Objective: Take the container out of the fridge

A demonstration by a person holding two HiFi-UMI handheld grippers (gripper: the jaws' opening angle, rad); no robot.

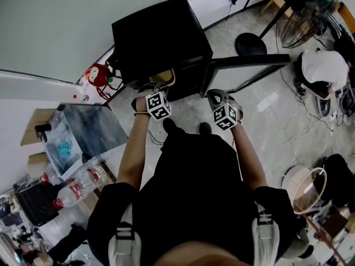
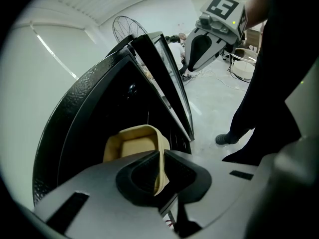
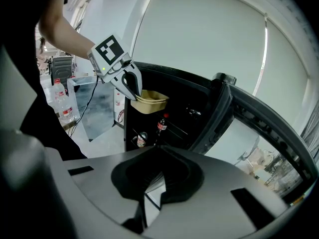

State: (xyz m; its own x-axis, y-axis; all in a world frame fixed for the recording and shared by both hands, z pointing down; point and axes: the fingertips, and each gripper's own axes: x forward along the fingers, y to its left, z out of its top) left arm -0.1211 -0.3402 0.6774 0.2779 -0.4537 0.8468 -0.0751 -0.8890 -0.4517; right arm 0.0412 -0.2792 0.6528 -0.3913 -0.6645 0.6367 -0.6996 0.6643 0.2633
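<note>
A black mini fridge (image 1: 161, 32) stands open with its door (image 1: 249, 62) swung out to the right. My left gripper (image 1: 160, 87) is at the fridge's opening, shut on the rim of a beige plastic container (image 2: 130, 144). That rim runs between the left gripper's (image 2: 160, 157) pads, and the tub lies partly out of the dark interior. In the right gripper view the container (image 3: 149, 101) hangs from the left gripper (image 3: 130, 86) at the fridge's top shelf. My right gripper (image 3: 153, 152) is shut with nothing in it, in front of the door (image 3: 234, 116).
A cola bottle (image 3: 160, 125) and a can (image 3: 141, 139) stand inside the lower fridge. A table with a glass box (image 1: 89, 127) and water bottles (image 1: 83, 184) is at the left. A standing fan (image 1: 308, 15) and cables lie at the right.
</note>
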